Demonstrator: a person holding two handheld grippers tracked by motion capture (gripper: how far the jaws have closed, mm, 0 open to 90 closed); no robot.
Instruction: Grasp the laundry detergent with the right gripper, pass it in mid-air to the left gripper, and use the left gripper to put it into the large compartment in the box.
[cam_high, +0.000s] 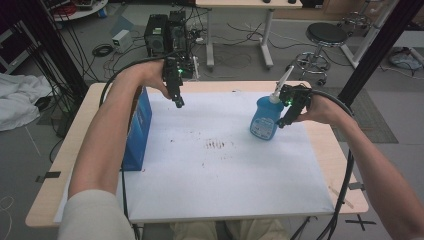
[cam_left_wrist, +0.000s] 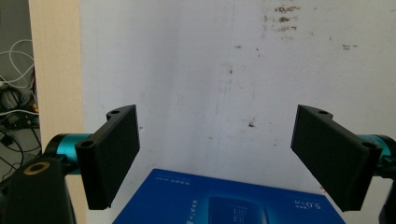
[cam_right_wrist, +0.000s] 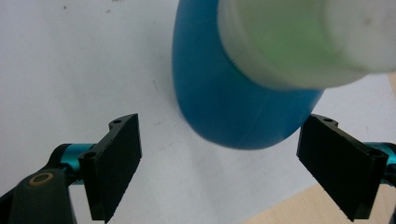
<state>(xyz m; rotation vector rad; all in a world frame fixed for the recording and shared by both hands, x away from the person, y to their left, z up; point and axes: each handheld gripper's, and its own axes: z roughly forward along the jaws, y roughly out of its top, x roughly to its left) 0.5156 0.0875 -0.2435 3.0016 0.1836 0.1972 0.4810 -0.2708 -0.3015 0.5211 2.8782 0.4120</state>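
While angled down beside blue bottle (cam_high: 263, 121), right hand-held gripper (cam_high: 283, 123) gapes wide, left hand-held gripper (cam_high: 179, 103) raised, wide, empty

The round blue plastic bottle (cam_high: 263, 120) on the right looks smooth and a bit glossy, with a matt white plastic cap (cam_right_wrist: 303, 37) and nozzle. The flat blue cardboard box (cam_high: 138, 131) on the left has a slick printed finish. A matt white paper sheet (cam_high: 225, 165), speckled with brown stains, covers the pale wood-look tabletop (cam_high: 327, 150). The gripper jaws look like matt black plastic, a little grainy.
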